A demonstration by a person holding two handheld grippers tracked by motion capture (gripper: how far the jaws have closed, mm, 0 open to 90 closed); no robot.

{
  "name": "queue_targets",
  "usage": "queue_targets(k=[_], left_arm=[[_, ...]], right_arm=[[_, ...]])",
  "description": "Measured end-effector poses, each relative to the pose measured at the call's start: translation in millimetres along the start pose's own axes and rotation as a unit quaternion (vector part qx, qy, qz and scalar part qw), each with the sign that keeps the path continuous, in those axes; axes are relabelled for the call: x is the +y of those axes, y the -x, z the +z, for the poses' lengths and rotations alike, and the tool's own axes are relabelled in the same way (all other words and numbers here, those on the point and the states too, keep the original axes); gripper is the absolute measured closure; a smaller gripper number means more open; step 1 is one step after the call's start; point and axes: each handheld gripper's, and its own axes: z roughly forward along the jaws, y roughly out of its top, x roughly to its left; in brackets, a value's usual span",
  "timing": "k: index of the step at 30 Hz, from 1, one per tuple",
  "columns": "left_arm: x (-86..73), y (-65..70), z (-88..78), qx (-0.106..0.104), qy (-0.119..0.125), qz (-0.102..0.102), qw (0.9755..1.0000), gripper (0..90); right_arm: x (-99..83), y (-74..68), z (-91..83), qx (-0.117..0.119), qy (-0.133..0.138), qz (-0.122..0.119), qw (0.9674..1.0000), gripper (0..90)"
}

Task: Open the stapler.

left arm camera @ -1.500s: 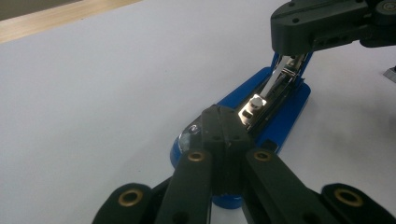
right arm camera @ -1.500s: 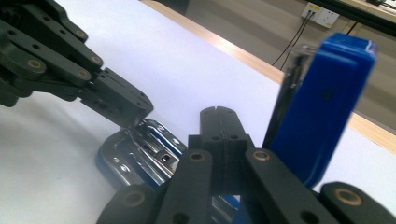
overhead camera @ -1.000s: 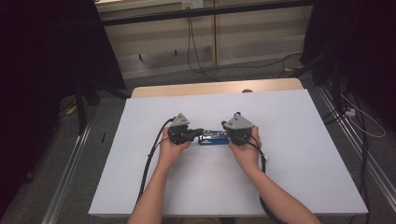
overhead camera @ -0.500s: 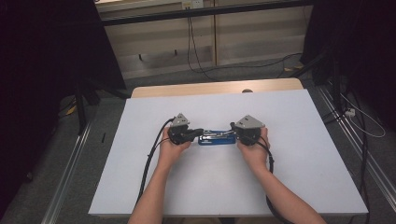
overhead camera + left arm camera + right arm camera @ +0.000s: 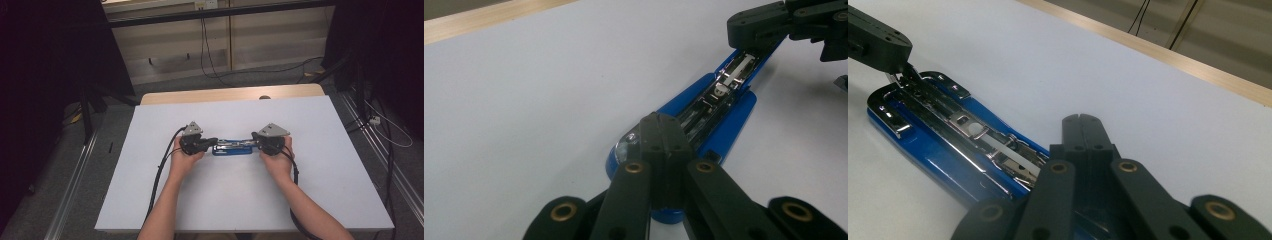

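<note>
A blue stapler (image 5: 234,147) lies swung open flat on the white table (image 5: 320,190), its shiny metal staple channel (image 5: 968,131) facing up. My left gripper (image 5: 212,142) is shut on the stapler's left end, with its closed tips over the blue body (image 5: 724,125). At the opposite end my right gripper (image 5: 256,141) is also shut on the stapler. In the left gripper view, the right gripper (image 5: 749,30) clamps the far end of the stapler. The right gripper view shows the left gripper (image 5: 898,62) pinching a thin metal part at the far end.
The table's wooden far edge (image 5: 230,94) runs along the back. A black cable (image 5: 159,175) trails from the left gripper beside the forearm. Metal rails (image 5: 75,170) and cables (image 5: 380,120) lie on the floor at both sides.
My right gripper has moved to the right, away from the left one, and the stapler between them has stretched out longer. The left gripper has stayed in place.
</note>
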Motion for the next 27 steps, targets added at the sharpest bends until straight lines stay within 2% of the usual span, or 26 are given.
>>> queue_targets(k=[12,16,18,19,20,22,23,25,27], left_arm=[[0.9,0.8,0.0,0.002,-0.002,0.003,1.0,90.0],[0.6,-0.7,-1.0,-0.005,0.007,-0.009,0.9999,90.0],[2.8,-1.6,-4.1,-0.012,0.021,-0.009,0.9997,90.0],[4.0,-0.6,-4.8,-0.007,0.018,-0.002,0.9998,90.0],[4.2,-0.1,-5.2,-0.009,0.018,-0.007,0.9998,89.4],[4.8,0.0,-6.1,-0.012,0.023,-0.021,0.9994,83.0],[5.4,-0.2,-6.9,-0.01,0.02,-0.016,0.9996,80.9],[6.4,-0.6,-9.4,-0.009,0.025,-0.03,0.9992,76.8],[8.2,-0.2,-12.4,-0.015,0.029,-0.029,0.999,72.8]], right_arm=[[1.7,1.7,0.9,0.006,-0.005,0.008,0.9999,90.0],[2.6,2.8,1.1,0.01,-0.007,0.01,0.9999,90.0],[2.8,3.0,0.7,0.011,-0.005,0.013,0.9998,90.0],[3.1,3.1,0.5,0.012,-0.006,0.015,0.9998,90.0],[3.8,3.3,0.1,0.012,-0.005,0.016,0.9998,90.0],[5.5,3.8,-0.6,0.014,-0.004,0.019,0.9997,90.0],[6.7,4.1,-1.1,0.014,-0.002,0.021,0.9997,90.0],[9.7,4.6,-2.7,0.017,-0.001,0.021,0.9996,90.0],[11.7,4.9,-4.6,0.017,-0.003,0.02,0.9997,90.0]])
